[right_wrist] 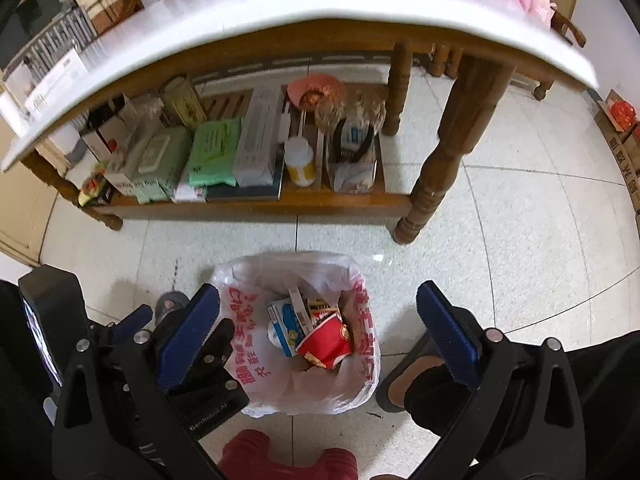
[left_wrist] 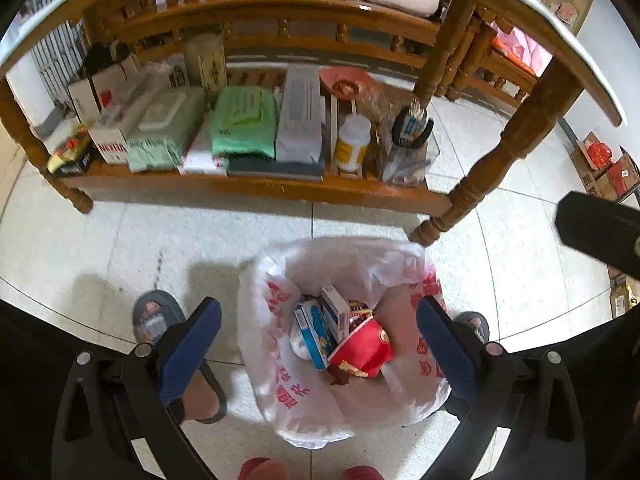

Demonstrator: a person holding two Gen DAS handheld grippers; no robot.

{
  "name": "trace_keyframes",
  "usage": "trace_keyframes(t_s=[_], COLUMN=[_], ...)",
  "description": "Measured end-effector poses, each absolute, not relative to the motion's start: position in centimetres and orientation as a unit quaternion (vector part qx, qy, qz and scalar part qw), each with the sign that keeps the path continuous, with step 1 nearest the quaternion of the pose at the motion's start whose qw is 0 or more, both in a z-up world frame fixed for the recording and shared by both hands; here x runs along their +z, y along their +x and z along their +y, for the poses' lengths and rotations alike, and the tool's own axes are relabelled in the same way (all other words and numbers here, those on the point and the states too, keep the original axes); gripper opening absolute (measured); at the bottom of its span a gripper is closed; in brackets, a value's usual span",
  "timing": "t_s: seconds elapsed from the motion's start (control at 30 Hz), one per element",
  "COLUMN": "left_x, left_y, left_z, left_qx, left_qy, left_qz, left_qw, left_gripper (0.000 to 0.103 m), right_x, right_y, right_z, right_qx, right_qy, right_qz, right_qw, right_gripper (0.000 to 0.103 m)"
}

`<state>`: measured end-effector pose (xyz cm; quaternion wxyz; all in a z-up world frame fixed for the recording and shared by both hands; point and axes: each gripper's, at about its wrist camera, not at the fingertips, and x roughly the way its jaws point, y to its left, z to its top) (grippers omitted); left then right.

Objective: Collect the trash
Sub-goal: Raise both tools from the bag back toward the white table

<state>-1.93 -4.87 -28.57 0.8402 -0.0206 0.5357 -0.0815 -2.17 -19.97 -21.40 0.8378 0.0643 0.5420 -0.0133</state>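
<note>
The trash bag (left_wrist: 280,360), thin white plastic with red printed characters too distorted to read, stood open on the tiled floor (left_wrist: 120,232) in front of the wooden tabletop's lower shelf (left_wrist: 256,186). Inside lay a red paper cup (left_wrist: 364,350), a blue-and-white carton (left_wrist: 314,334) and small wrappers. The left claw (left_wrist: 318,340) hung wide and empty above it; the right claw (right_wrist: 318,332) was likewise spread wide, holding nothing. On the shelf sat green wipe packs (left_wrist: 244,122) and a yellow-labelled bottle (left_wrist: 352,142).

Trash bag (left_wrist: 340,336) stands on floor (left_wrist: 120,240) before table (left_wrist: 500,160). Cup (left_wrist: 364,346) and cartons (left_wrist: 320,326) lie inside bag. Bottle (left_wrist: 352,142) on table's lower shelf (left_wrist: 256,186).
</note>
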Motion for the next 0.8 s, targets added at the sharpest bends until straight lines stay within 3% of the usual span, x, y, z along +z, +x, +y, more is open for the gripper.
trace_keyframes(t_s=[0.8], left_x=[-10.6], left_y=[0.3], left_z=[-0.2], left_qx=[-0.059], left_qy=[-0.011], left_qz=[0.389], left_qw=[0.919], left_gripper=[0.095], right_x=[-4.6], right_y=[-3.1], right_z=[-18.8], right_qx=[-0.006], right_qy=[0.026], right_qz=[0.383], right_qw=[0.923], right_gripper=[0.096])
